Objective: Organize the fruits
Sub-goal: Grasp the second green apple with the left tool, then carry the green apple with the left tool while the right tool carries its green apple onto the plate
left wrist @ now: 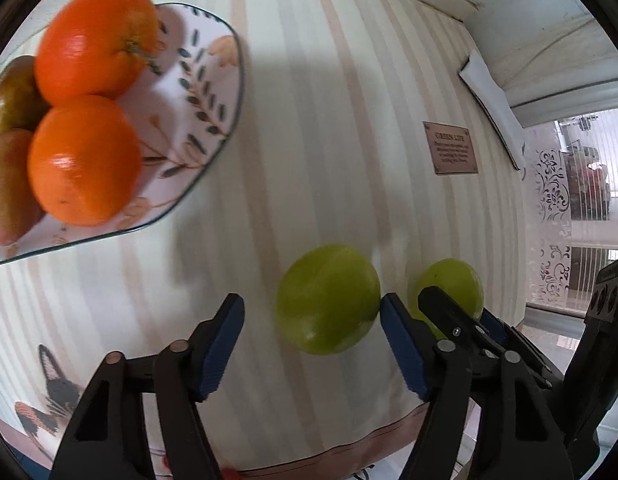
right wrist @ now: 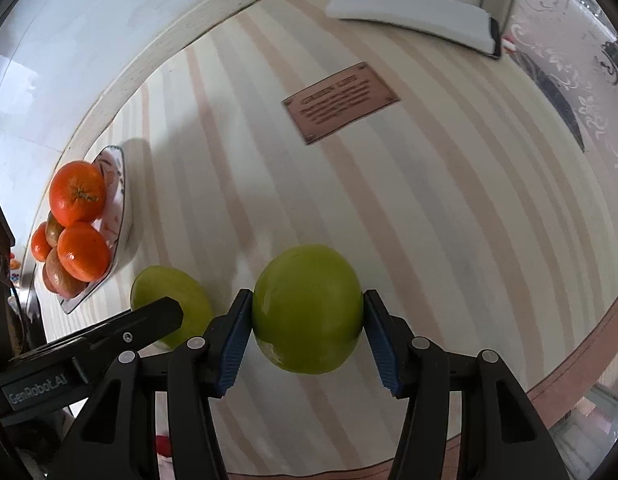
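Two green fruits lie on the striped tablecloth. My left gripper (left wrist: 312,316) is open around the nearer green fruit (left wrist: 328,299); its right pad touches the fruit and the left pad stands apart. My right gripper (right wrist: 307,312) is shut on the second green fruit (right wrist: 307,307), which also shows in the left wrist view (left wrist: 455,286) behind the right gripper's fingers. The first green fruit (right wrist: 169,302) lies to its left, partly hidden by the left gripper's finger. A patterned plate (left wrist: 205,92) at the left holds oranges (left wrist: 97,36) and brownish-green fruits (left wrist: 11,92).
A brown printed label (right wrist: 341,100) is on the cloth. A folded white cloth (right wrist: 413,12) lies at the far right corner by the wall. The table's front edge (right wrist: 569,376) runs close behind both grippers. The plate also shows in the right wrist view (right wrist: 117,216).
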`<state>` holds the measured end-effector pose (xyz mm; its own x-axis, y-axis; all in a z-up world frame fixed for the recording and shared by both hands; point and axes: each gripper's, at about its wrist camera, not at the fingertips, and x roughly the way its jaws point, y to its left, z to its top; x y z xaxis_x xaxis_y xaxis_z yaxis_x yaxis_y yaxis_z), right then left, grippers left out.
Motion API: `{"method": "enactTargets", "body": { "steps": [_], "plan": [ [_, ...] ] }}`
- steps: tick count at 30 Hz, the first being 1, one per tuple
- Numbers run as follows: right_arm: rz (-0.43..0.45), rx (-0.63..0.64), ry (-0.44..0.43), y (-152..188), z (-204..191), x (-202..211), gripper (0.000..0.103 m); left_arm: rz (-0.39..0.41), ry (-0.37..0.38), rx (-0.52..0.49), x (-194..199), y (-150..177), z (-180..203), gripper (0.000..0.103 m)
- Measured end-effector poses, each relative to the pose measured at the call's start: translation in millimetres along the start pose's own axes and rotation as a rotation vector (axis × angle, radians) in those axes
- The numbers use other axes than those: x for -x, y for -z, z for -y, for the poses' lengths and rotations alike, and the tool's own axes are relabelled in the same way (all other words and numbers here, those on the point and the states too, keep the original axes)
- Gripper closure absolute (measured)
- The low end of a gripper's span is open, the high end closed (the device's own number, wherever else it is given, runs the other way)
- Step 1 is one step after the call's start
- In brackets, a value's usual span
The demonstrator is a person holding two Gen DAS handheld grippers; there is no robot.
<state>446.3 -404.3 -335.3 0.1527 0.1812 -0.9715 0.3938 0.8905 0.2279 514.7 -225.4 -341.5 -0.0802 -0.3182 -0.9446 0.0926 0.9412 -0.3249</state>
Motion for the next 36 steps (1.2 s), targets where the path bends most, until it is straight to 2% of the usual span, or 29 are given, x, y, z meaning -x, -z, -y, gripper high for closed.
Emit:
{"method": "enactTargets", "body": {
  "steps": [3,9,15,21,29,36],
  "plan": [
    [0.001,-0.008,0.004,-1,6,0,0.046,0.002,0.007,-0.015,1,3,6,0.05],
    [0.014,0.001,0.013,-1,7,3,0.046,0.056,-0.081,-0.061,1,-3,20,0.05],
    [0.041,0.049,0.012,0,-6,15,0.046,0.095,-0.083,-0.056,16,5,4,0.05],
    [0.055,0.085,-0.033,-2,-31,25,0.046,0.16,-0.074,-0.046,48,14,-18,0.05],
    [0.043,0.152,-0.12,-5,-80,28,0.046,0.233,-0.064,0.028,94,30,-69,0.05],
    [0.048,0.211,-0.2,-22,-132,32,0.046,0.306,-0.064,0.11,139,41,-116,0.05]
  ]
}}
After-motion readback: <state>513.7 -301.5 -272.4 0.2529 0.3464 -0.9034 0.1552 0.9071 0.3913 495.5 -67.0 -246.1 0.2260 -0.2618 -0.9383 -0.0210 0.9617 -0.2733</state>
